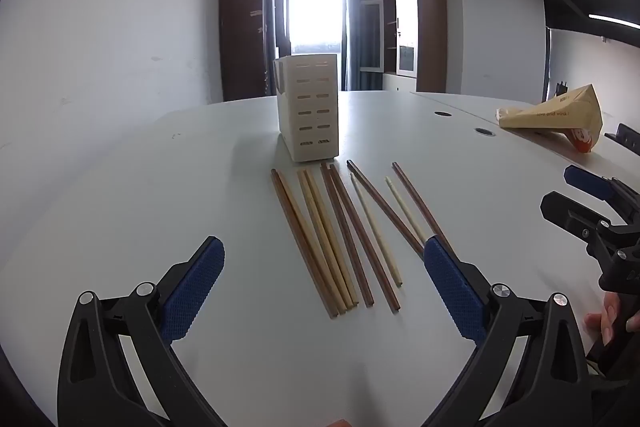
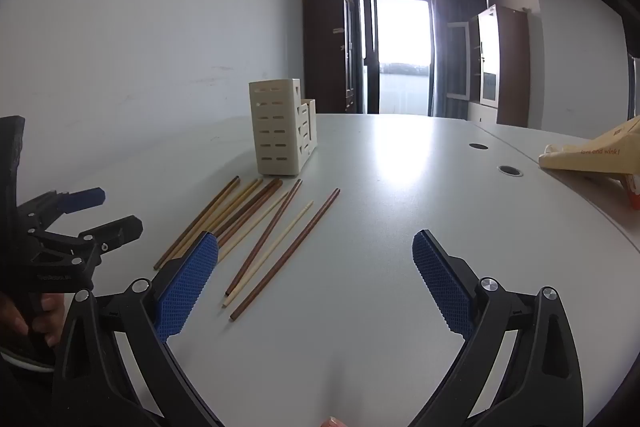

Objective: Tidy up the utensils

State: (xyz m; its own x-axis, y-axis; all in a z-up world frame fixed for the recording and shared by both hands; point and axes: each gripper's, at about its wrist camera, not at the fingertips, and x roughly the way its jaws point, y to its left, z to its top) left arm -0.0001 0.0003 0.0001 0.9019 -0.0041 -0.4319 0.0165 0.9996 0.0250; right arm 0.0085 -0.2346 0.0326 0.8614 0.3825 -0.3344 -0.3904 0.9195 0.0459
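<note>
Left wrist view: ten chopsticks (image 1: 348, 239) in brown, tan, reddish and cream lie side by side on the white table (image 1: 140, 187), in front of an upright cream slotted holder (image 1: 310, 107). The left tool (image 1: 324, 249) hovers above their near ends, jaws wide apart and empty; the right tool (image 1: 576, 191) enters from the right edge, also spread. A yellow paper bag (image 1: 556, 117) lies far right; white walls and a bright window (image 1: 314, 7) lie behind.

Right wrist view: the chopsticks (image 2: 256, 231) fan out left of centre, the holder (image 2: 280, 127) beyond them. The right tool (image 2: 316, 251) stands open and empty, its left pad (image 2: 188, 283) overlapping the sticks' near ends.
</note>
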